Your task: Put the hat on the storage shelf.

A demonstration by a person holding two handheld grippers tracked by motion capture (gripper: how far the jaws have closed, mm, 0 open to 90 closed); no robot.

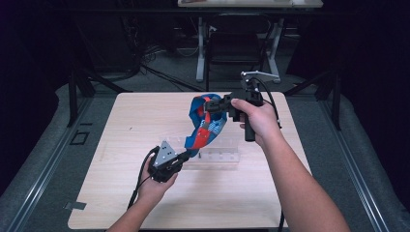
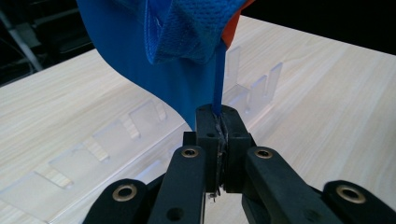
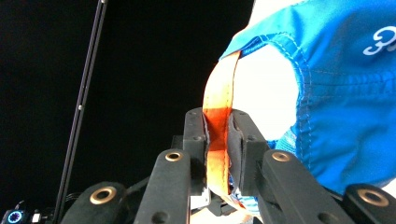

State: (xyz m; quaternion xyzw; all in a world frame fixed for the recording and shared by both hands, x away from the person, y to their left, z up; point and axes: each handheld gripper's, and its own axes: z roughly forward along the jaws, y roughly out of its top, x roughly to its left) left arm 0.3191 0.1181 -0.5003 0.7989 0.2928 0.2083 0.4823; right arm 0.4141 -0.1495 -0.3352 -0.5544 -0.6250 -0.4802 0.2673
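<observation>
A blue and orange cap (image 1: 205,123) hangs in the air over the middle of the wooden table (image 1: 116,193), stretched between both grippers. My right gripper (image 1: 211,105) holds it from the upper right, shut on the cap's orange strap (image 3: 218,126). My left gripper (image 1: 187,154) sits lower, near the table, shut on a thin blue edge of the cap (image 2: 218,88). The cap's blue mesh fabric (image 2: 187,32) hangs just above the left jaws. The blue panel (image 3: 345,93) with white stitching lies to the right of the right jaws.
A clear acrylic rack (image 1: 217,157) with several upright dividers (image 2: 140,119) lies on the table right under the cap. Beyond the table's far edge stand a dark chair (image 1: 232,48) and desk legs. Dark floor surrounds the table.
</observation>
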